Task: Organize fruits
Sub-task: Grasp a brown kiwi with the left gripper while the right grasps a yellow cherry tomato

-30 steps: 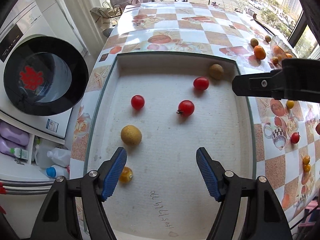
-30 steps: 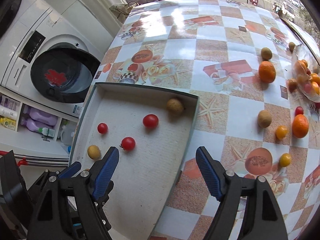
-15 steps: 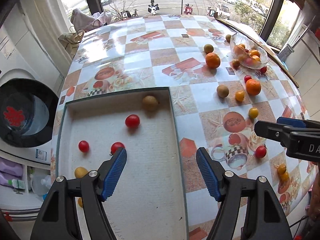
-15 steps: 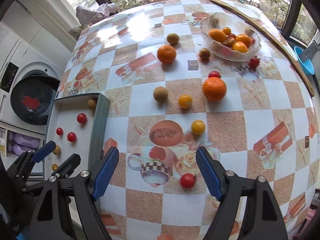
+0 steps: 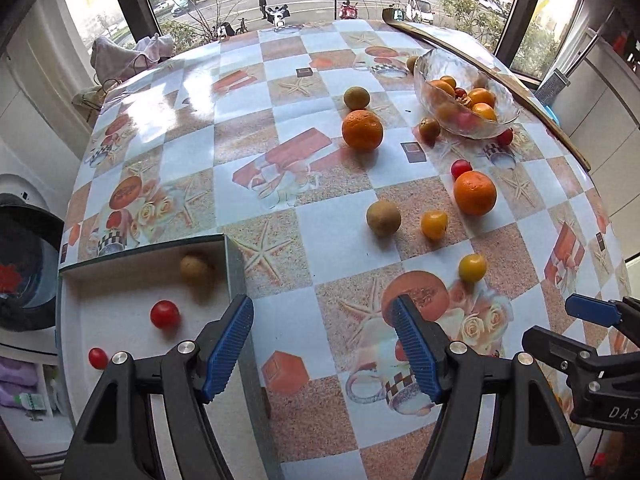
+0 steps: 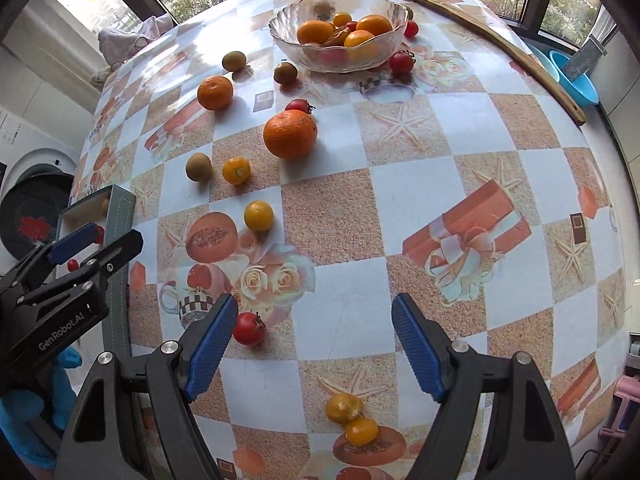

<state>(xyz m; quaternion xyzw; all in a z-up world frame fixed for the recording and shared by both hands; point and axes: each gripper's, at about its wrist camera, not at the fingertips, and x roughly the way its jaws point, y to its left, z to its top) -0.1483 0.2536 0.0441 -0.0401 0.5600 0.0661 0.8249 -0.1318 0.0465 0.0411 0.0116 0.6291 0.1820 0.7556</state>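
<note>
Fruit lies scattered on the checkered table. My left gripper is open and empty over the tray's right edge. The grey tray holds red cherry tomatoes and a brown fruit. My right gripper is open and empty above the table, with a red tomato by its left finger. Two small orange fruits lie below it. Two oranges, yellow tomatoes and a brown fruit lie further off. The right gripper also shows in the left wrist view.
A glass bowl of oranges and tomatoes stands at the far side, with red tomatoes beside it. A wooden strip runs along the right edge. A washing machine stands left of the table. A blue basin sits at right.
Both grippers have swung right and forward, away from the tray toward the loose fruit on the table. Both stayed open and empty.
</note>
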